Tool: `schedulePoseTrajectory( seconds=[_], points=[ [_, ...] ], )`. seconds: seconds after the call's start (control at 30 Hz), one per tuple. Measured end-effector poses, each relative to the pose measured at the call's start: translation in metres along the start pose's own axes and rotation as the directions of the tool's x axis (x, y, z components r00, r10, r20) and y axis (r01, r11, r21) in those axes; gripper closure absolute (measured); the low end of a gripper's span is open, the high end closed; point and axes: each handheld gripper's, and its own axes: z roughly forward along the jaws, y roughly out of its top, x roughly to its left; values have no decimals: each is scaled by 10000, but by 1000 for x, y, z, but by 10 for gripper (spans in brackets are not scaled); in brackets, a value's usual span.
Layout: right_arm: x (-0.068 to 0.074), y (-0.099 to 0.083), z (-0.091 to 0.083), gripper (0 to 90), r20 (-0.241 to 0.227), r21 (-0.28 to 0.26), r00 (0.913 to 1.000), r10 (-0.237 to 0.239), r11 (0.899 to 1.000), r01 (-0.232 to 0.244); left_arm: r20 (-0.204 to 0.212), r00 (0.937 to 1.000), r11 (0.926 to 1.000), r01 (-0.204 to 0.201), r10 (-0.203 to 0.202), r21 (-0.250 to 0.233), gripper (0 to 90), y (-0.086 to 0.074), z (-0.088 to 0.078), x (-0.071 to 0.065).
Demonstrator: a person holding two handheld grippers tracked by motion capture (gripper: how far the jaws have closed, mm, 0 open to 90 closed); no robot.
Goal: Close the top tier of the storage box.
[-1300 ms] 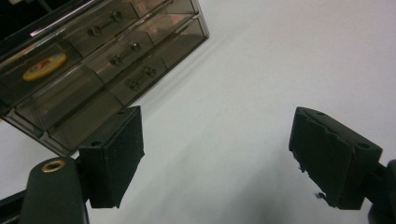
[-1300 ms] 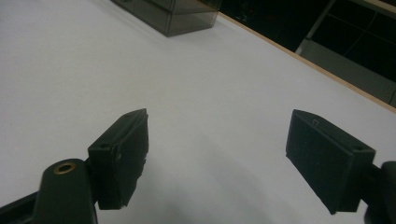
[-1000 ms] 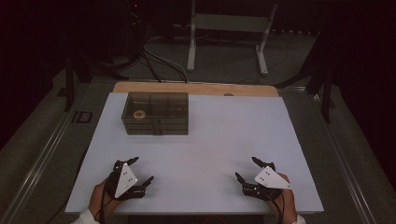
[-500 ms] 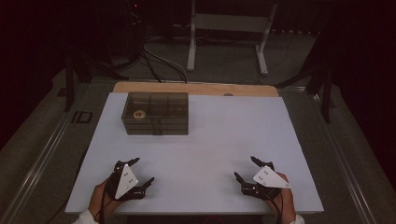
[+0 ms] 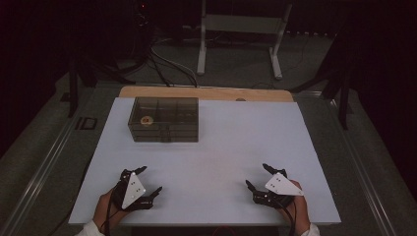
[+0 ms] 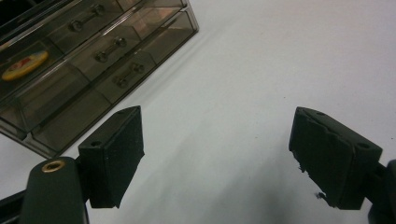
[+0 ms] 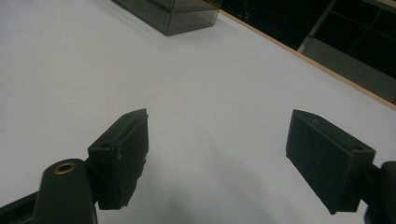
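A smoky clear drawer box (image 5: 163, 119) stands at the far left of the white table (image 5: 236, 142). A round yellow-and-red item (image 5: 146, 119) lies inside it, and its drawer fronts with small handles (image 6: 112, 49) face me. My left gripper (image 5: 150, 181) rests open near the front left edge, jaws wide apart with nothing between them; the left gripper view looks toward the box (image 6: 84, 60). My right gripper (image 5: 256, 177) rests open near the front right edge, also holding nothing. A corner of the box (image 7: 173, 14) shows far off in the right gripper view.
A wooden strip (image 5: 206, 93) runs along the table's far edge. Beyond it are cables (image 5: 162, 59) and a metal stand (image 5: 241, 39) on the dark floor. A hand (image 5: 105, 209) holds each gripper at the table's near edge.
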Motion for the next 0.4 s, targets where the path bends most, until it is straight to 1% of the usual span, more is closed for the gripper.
schedulePoseTrajectory(
  seconds=[0.1, 0.17, 0.27, 0.33, 0.4],
  points=[
    [0, 1, 2, 206, -49, -13, 10000, -47, 10000, 47, -73, 10000, 10000, 23, -23, 23, 197, -1, -1, 0],
    [1, 0, 2, 203, -70, -11, 10000, -19, 10000, 19, -267, 9996, 9999, -96, 99, 115, 197, 0, -1, -1],
    [2, 0, 0, 197, -59, -11, 10000, -79, 10000, 79, -307, 9991, 9995, -302, 303, 59, 197, 1, -2, -3],
    [0, 0, -1, 195, 2, -54, 10000, -53, 10000, 53, -312, 9992, 9997, -233, 233, 6, 197, 3, -1, -2],
    [-2, -1, -2, 195, 79, -72, 9999, 116, 9999, -115, -302, 9995, 9999, -131, 132, 26, 197, 2, 0, -1]
  ],
)
